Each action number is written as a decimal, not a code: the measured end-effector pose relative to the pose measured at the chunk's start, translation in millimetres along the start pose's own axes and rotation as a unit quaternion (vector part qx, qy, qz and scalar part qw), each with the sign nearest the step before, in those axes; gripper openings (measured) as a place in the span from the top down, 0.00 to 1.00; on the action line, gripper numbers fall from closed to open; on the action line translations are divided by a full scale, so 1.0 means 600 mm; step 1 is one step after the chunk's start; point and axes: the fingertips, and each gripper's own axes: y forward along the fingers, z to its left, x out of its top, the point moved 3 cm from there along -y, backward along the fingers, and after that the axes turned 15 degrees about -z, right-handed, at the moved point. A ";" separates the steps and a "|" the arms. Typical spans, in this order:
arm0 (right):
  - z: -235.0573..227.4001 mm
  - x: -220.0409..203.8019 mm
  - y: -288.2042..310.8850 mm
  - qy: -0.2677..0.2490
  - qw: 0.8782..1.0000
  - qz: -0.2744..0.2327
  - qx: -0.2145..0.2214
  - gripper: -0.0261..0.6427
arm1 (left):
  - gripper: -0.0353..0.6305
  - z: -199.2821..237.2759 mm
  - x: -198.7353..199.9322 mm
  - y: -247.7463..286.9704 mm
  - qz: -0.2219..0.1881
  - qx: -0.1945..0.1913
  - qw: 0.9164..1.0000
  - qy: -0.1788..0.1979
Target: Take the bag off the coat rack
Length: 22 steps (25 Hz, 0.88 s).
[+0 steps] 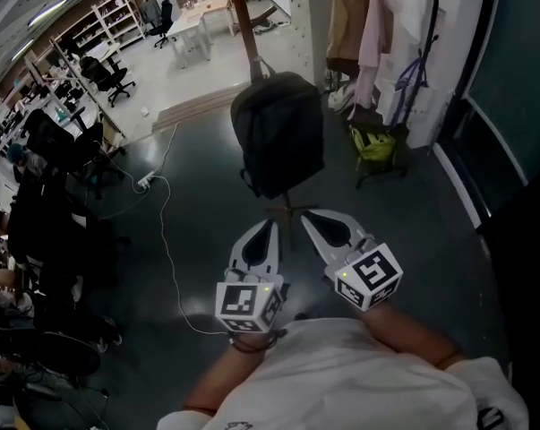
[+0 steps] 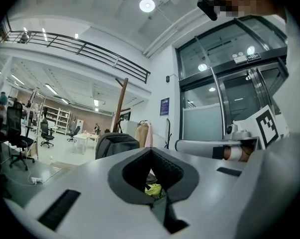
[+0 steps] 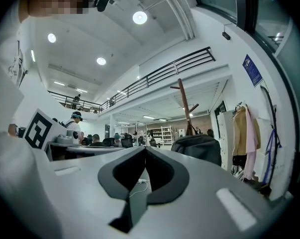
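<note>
Bag [image 1: 278, 133]: black backpack, hanging by its top loop on the coat rack [image 1: 241, 14], against the brown wooden pole and off the dark floor [image 1: 189, 177]. I'm not touching it.

Left gripper [image 1: 272, 226]: fingers together at the tips, nothing between them. Through the opening behind the tips I only see a yellow-green bag [image 2: 153, 189] well beyond.

Right gripper [image 1: 307, 215]: fingers together too, empty. A white cable [image 3: 138, 182] on the floor shows through its opening.

Both grippers sit side by side close in front of me, tips pointing toward the bag and short of it. In the left gripper view the bag is left of the fingers. In the right gripper view it is right of them.

Off to my right, garments [image 1: 359, 25] hang by the wall, with the yellow-green bag low down below them. The white cable runs across the floor on my left.
</note>
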 end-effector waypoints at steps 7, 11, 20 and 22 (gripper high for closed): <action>-0.004 -0.017 0.069 0.001 1.000 -0.001 -0.010 0.96 | 0.94 0.077 0.003 0.028 0.001 -0.002 1.000 -0.017; -0.014 -0.031 0.085 0.022 1.000 0.000 -0.014 0.96 | 0.94 0.094 -0.009 0.040 0.005 -0.006 1.000 -0.019; -0.061 -0.039 0.133 0.037 0.999 -0.008 -0.003 0.96 | 0.94 0.132 -0.008 0.080 0.005 0.012 1.000 -0.010; -0.074 -0.039 0.146 0.036 0.999 -0.010 0.004 0.96 | 0.94 0.136 -0.012 0.094 0.008 0.014 1.000 -0.002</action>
